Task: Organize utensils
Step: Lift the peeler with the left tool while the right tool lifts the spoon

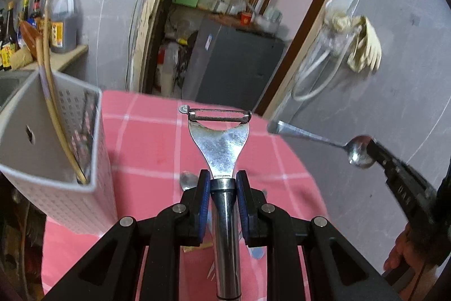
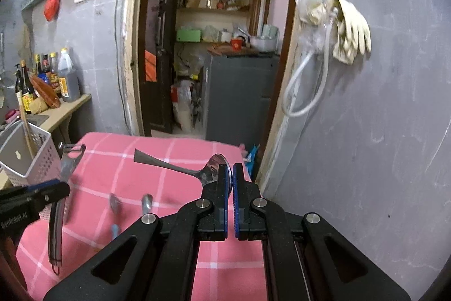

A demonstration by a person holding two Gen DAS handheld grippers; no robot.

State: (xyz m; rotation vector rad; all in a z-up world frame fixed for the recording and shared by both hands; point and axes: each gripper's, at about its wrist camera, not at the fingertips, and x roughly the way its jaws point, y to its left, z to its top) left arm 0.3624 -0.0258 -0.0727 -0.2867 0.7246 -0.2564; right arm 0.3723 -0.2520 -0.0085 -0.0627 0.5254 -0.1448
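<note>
the only lettering i'm reading is on my left gripper [image 2: 60,189], where white print reading "genrobot.ai" is running along its black body at the left edge of the right wrist view. the sauce bottles [image 2: 42,75] on the counter are showing yellow and red labels, and the big jug [image 1: 64,27] is wearing a yellow label, but the characters on them are blurring too much for me to make out. the red cup [image 2: 236,43] on the grey cabinet is bearing a pale mark i'm unable to read.
</note>
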